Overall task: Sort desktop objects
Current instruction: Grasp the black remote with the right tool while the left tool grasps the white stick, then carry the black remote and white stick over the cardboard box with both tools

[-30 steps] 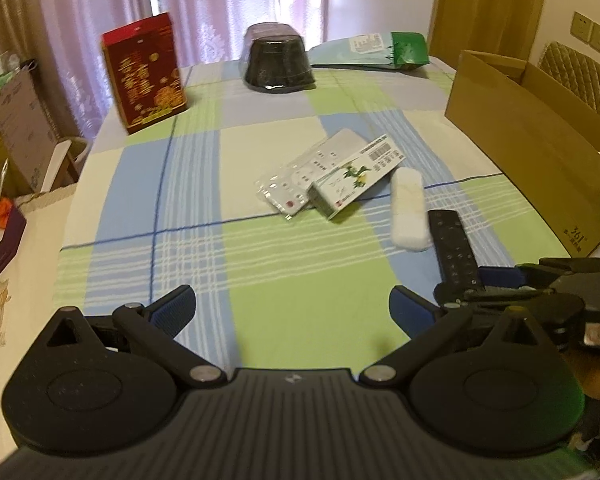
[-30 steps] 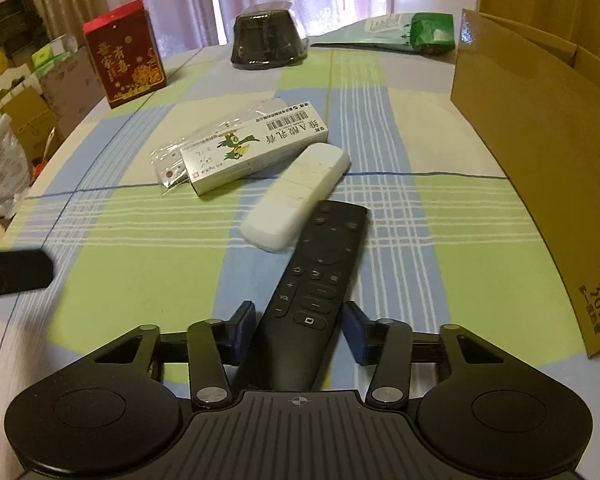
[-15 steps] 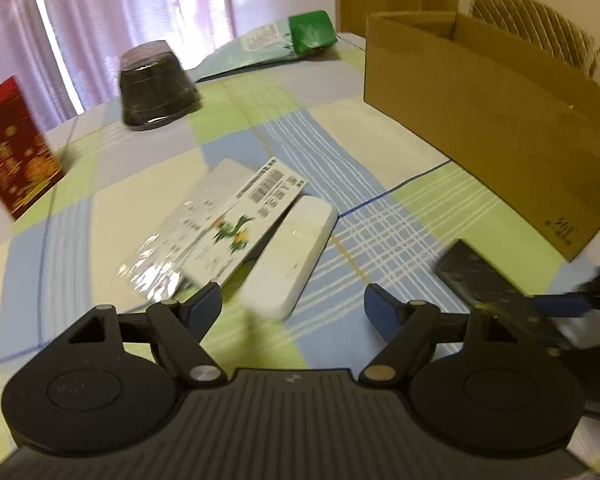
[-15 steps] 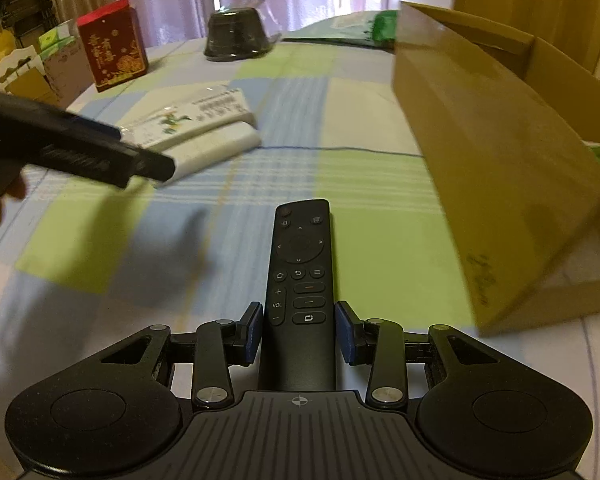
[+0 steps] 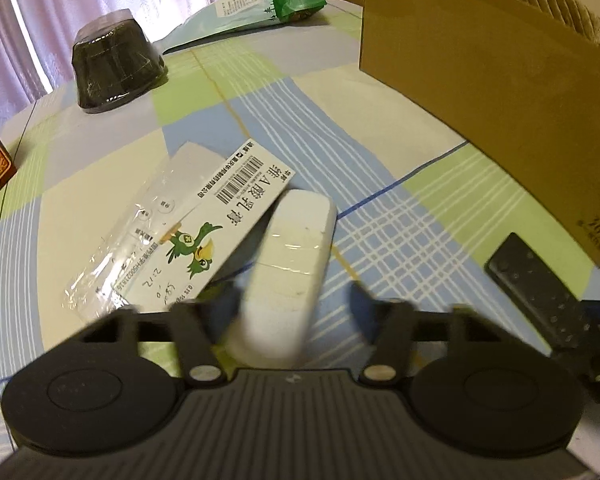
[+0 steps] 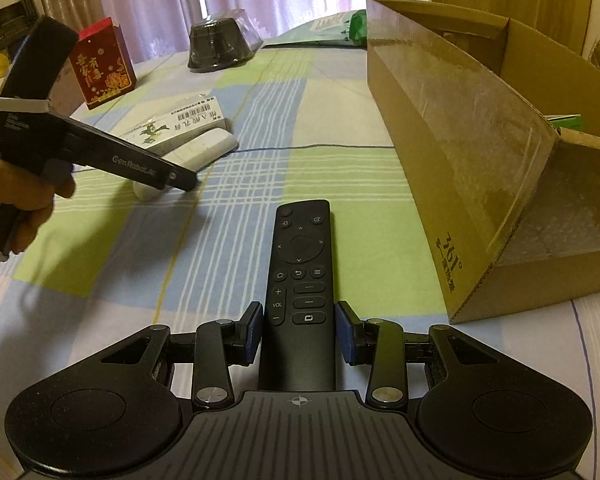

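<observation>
1. The slim black plastic remote control point(image 6: 300, 280) sits lengthwise between the blue pads of the right gripper point(image 6: 300, 330), lower end tucked under the tool. The pads stand a hair off its sides, so I cannot tell whether they clamp it. It looks rigid, light and smooth-sided; the plain lower body below the buttons is the sensible hold.
2. The left gripper point(image 5: 296, 300) is spread wide around the near end of the white rounded plastic remote point(image 5: 290, 264), not touching it. That one looks stiff, light, glossy and likely slippery; take it across its narrow width.
3. Just ahead-left of the left gripper lies the white cardboard medicine box with a green parrot point(image 5: 216, 228), thin-walled and crushable, printed with a barcode and Chinese text.
4. The brown cardboard box point(image 6: 480, 168) to the right reads "361°"; the left tool reads "GenRobot"; the black remote shows "VOL".
</observation>
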### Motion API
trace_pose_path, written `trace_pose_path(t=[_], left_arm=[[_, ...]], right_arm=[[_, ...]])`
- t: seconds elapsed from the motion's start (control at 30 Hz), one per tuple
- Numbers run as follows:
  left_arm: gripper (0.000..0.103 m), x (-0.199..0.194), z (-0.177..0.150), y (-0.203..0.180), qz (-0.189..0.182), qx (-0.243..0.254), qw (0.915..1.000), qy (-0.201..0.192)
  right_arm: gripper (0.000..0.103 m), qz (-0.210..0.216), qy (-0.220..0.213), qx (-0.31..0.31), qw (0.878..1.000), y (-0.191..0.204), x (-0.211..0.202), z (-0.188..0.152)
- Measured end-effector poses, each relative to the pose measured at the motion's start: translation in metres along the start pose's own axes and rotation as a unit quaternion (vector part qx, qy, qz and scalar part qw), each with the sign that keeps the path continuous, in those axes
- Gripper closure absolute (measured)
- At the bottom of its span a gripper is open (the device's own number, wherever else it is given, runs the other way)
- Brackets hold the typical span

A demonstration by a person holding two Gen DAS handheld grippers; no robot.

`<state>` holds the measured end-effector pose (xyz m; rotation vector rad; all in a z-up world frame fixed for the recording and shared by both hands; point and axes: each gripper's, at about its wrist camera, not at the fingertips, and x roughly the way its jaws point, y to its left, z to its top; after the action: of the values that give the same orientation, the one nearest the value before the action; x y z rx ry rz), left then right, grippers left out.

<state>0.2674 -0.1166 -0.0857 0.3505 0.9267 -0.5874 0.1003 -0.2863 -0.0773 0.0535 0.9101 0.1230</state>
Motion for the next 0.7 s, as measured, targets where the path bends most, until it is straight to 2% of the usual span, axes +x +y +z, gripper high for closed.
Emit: trace_pose_path(t=[0.33,0.37,0.4,0.43,0.67,0.7], left_arm=[[0.068,-0.047,-0.056,-0.032,-0.017,-0.020,0.9995,0.016],[0.064,-0.048,-0.059,-0.034,-0.014,-0.022,0.9995,0.015],[0.055,-0.047,-0.060,-0.035,-0.011,-0.026,0.9995,0.013],[0.054,-0.046,-0.059,-0.034,-0.008,-0.030,0.9995,0.012],[0.053,-0.032,-0.041,-0.034,-0.009,-0.020,0.9997,0.011],[0.055,-0.031,-0.040,-0.034,-0.010,-0.018,0.9997,0.013]], right_arm=[[0.065,0.009,0.000,-0.011,1.000,0.000,-0.009,-0.009],[0.065,0.008,-0.003,-0.016,1.000,0.000,-0.010,-0.011],[0.065,0.008,-0.006,-0.020,1.000,0.000,-0.010,-0.012],[0.065,0.009,-0.009,-0.023,1.000,0.000,-0.010,-0.014],[0.065,0.007,-0.023,-0.031,0.999,-0.001,-0.008,-0.016],[0.065,0.006,-0.025,-0.032,0.999,0.000,-0.008,-0.016]])
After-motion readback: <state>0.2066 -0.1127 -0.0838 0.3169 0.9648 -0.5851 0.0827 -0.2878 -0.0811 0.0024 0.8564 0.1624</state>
